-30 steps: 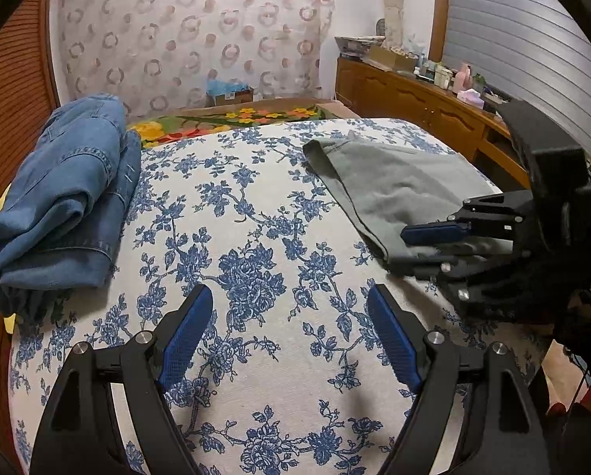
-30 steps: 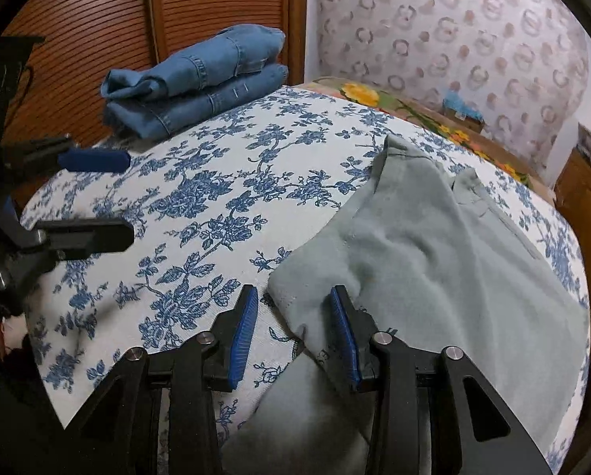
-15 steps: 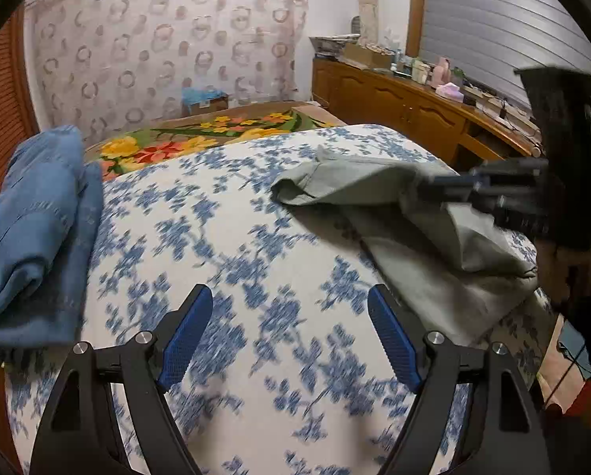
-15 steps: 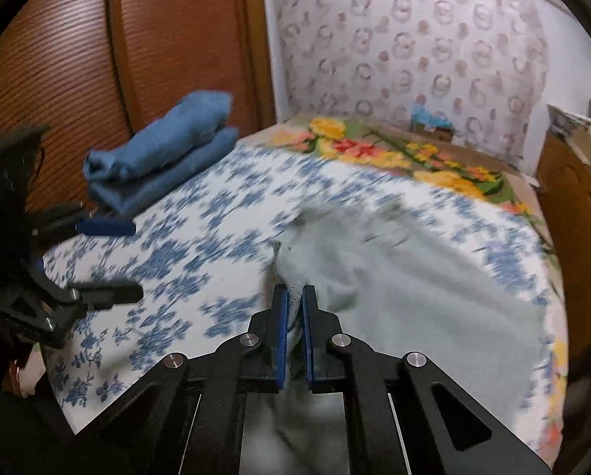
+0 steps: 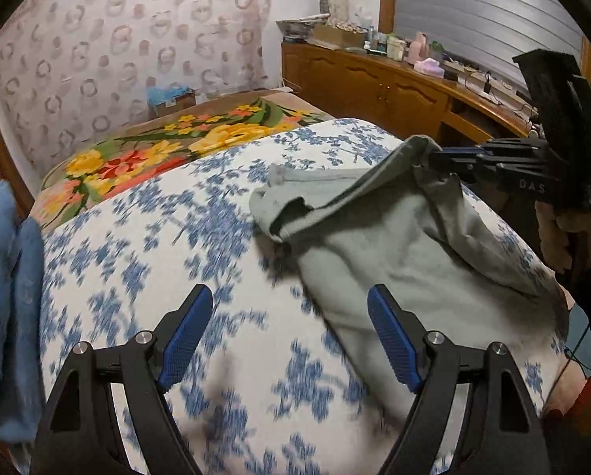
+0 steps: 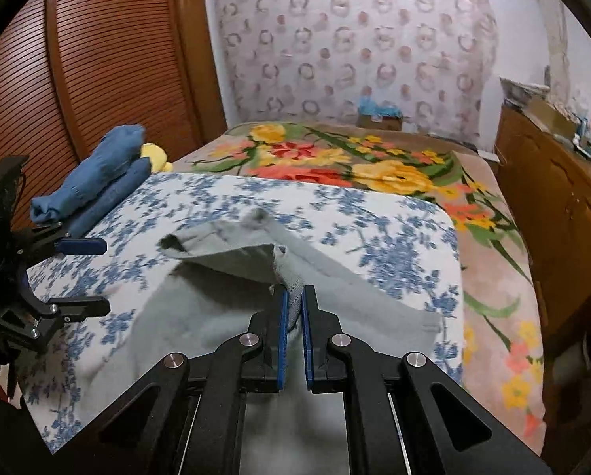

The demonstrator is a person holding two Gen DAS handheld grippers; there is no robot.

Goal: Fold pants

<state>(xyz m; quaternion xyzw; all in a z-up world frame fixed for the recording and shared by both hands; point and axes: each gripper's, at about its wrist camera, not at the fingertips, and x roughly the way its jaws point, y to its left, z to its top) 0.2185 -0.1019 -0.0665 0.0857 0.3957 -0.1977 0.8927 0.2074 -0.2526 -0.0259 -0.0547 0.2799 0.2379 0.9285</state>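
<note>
Left gripper, left wrist view: jaws stood wide apart over the floral bedspread, holding nothing.
Change, left wrist view: a second before, the grey pants had lain flat at the right of the bed; now one edge was lifted into a sagging fold by the right gripper, which came in from the right.
Pants position, left wrist view: on the right part of the bed, an open hem or waist end turned toward the far left, the body trailing down toward the near right edge.
Right gripper, right wrist view: pads pinched together on the cloth's edge; a second before they had been apart around it.
Long axis, right wrist view: cannot tell for sure; the cloth seemed to run from the near edge of the bed away toward the folded jeans.
Meaning: grasp made, first fold apparently under way; the open tool was likely needed for the other corner.
</note>
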